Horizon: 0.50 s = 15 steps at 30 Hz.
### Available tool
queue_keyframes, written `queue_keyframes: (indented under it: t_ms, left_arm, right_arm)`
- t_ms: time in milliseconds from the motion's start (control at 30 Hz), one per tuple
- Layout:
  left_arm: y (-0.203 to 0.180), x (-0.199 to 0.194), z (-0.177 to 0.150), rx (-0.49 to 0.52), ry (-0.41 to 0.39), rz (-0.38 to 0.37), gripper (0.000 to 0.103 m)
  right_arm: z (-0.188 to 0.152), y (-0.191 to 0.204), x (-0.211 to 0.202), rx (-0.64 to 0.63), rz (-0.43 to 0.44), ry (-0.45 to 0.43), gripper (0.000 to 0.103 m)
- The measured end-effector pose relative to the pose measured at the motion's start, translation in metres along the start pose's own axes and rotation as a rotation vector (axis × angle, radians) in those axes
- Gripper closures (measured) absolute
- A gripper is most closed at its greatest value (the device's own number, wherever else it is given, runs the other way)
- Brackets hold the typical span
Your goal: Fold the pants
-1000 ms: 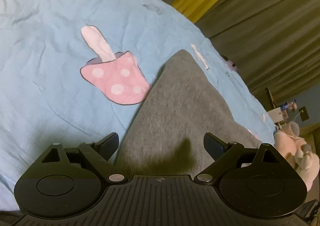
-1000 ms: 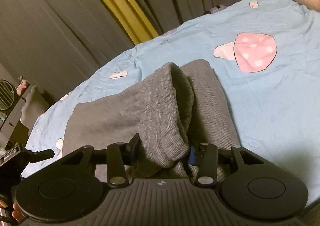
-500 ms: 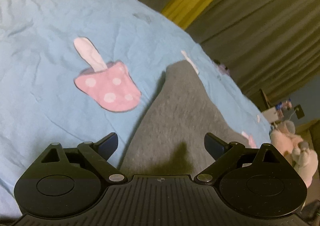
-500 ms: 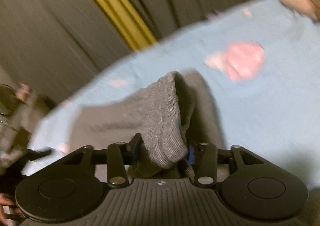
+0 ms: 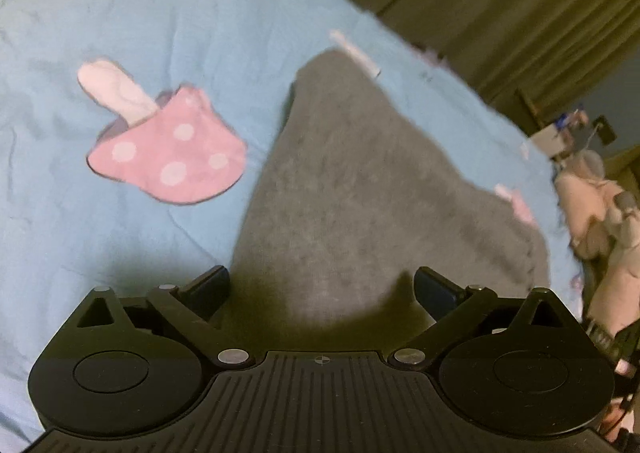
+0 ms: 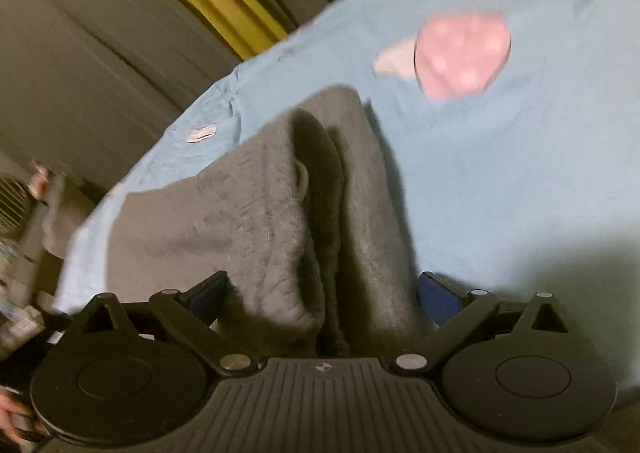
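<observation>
Spreading apart, the right gripper's [image 6: 322,293] jaws are opening off the grey pants [image 6: 280,213] they pinched a second ago; the bunched fold now lies loose between them on the blue bedsheet [image 6: 500,181], beside its pink mushroom print [image 6: 460,53]. The left gripper [image 5: 322,287] hangs wide, also opening, over flat cloth, so this fold looks laid.

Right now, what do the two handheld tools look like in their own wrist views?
Both look alike: a matte black ribbed plastic body with two round black discs, black linkage arms with silver pivot pins, and a small crosshair mark at centre. The left tool has dark pads; the right tool shows blue fingertips. No cables or sleeves are visible.
</observation>
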<state>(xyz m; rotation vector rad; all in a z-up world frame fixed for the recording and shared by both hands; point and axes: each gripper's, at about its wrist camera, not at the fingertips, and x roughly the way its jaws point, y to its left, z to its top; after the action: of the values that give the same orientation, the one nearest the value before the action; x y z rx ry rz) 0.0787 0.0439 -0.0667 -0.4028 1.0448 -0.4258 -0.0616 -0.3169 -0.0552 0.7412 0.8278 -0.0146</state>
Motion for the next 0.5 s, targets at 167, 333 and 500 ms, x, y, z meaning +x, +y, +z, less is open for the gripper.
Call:
queue_keyframes:
  t_ms: [167, 333, 500]
  left_arm:
    - [0.017, 0.017, 0.008, -0.076, 0.068, -0.085, 0.002]
    - [0.009, 0.029, 0.013, -0.008, 0.076, -0.092, 0.002]
    - [0.004, 0.039, 0.024, 0.018, 0.067, -0.110, 0.002]
  right_arm:
    - [0.008, -0.014, 0.016, 0.065, 0.082, 0.050, 0.004]
    - [0.006, -0.005, 0.022, -0.019, 0.126, 0.067, 0.004]
    - [0.015, 0.001, 0.034, -0.079, 0.160, 0.085, 0.004]
